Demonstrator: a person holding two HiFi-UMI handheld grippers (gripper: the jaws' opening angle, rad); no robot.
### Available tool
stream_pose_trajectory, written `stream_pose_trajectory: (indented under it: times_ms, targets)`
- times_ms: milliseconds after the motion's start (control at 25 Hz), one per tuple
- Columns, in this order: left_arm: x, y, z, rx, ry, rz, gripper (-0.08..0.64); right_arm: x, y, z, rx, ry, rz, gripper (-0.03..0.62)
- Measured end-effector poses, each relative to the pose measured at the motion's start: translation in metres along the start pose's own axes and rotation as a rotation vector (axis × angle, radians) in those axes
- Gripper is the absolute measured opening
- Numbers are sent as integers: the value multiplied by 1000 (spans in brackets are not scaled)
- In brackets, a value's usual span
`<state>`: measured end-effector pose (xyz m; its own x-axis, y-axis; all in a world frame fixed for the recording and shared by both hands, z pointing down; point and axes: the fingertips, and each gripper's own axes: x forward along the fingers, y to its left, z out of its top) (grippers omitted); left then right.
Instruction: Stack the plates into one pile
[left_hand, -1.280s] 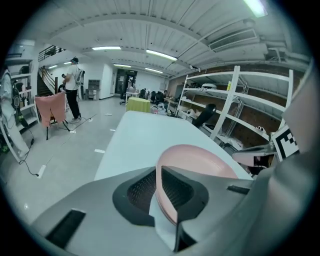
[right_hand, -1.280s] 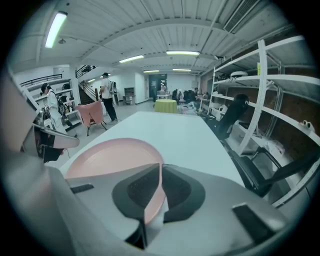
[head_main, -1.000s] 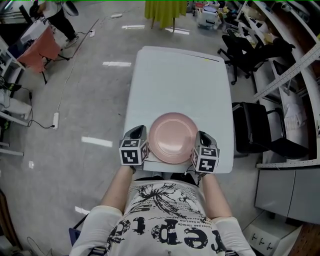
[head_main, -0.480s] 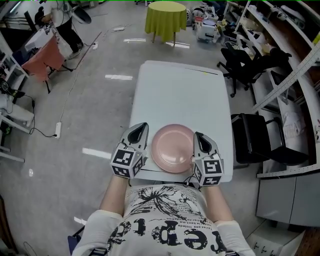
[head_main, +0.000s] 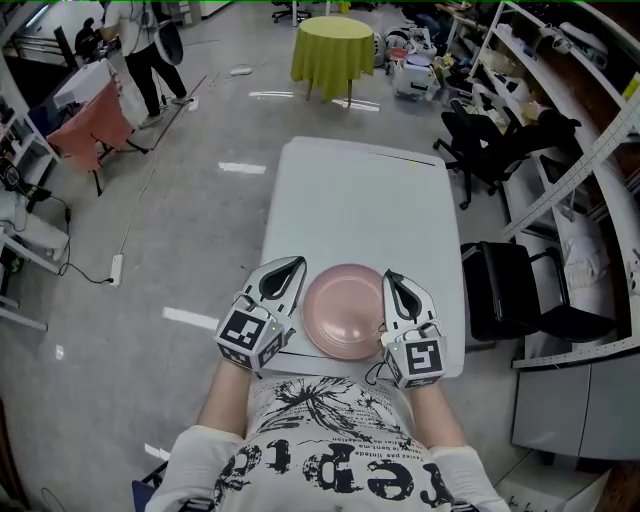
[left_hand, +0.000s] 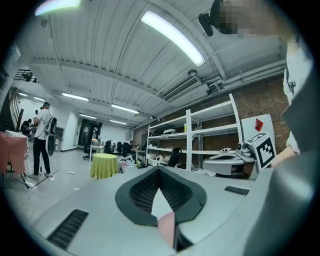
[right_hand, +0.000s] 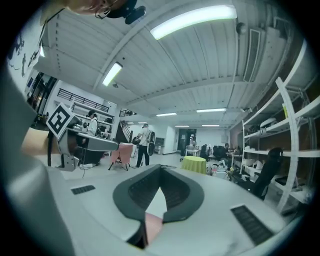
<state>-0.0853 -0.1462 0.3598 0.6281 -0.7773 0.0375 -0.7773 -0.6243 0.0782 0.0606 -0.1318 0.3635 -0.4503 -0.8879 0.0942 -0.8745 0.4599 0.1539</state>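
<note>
A pink plate (head_main: 345, 312) lies near the front edge of the white table (head_main: 350, 200); whether more plates lie under it cannot be told. My left gripper (head_main: 292, 264) lies along its left side and my right gripper (head_main: 391, 277) along its right side, both pointing away from me. Both are shut with nothing between the fingers. In the left gripper view the closed tips (left_hand: 159, 170) meet, and a sliver of the pink plate (left_hand: 166, 227) shows low in the gap. The right gripper view shows the same: closed tips (right_hand: 160, 167) and a pink sliver (right_hand: 152, 225).
Black office chairs (head_main: 500, 140) and a black seat (head_main: 520, 275) stand right of the table, with shelving along the right wall. A round table with a yellow-green cloth (head_main: 332, 45) stands beyond. A person (head_main: 140, 50) stands far left. A power strip (head_main: 112, 268) lies on the floor.
The head view has tipped up, so the table, plate and grippers sit lower in the frame. Both grippers stay shut on either side of the plate.
</note>
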Motion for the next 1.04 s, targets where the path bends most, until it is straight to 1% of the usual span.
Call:
stream_pose_trajectory:
  times_ms: [160, 280, 480, 680, 1040]
  targets:
    - [7, -3, 3, 11, -17, -23, 2, 7, -6, -9, 69, 12, 13, 5]
    - [11, 0, 0, 14, -8, -20, 2, 12, -10, -17, 111, 31, 16, 5]
    - [11, 10, -2, 8, 6, -16, 2, 24, -6, -17, 91, 35, 13, 5]
    - [15, 16, -11, -21, 14, -7, 2, 31, -2, -20, 86, 36, 27, 5]
    - [21, 9, -18, -18, 30, -22, 2, 25, 3, -22, 82, 40, 58, 5]
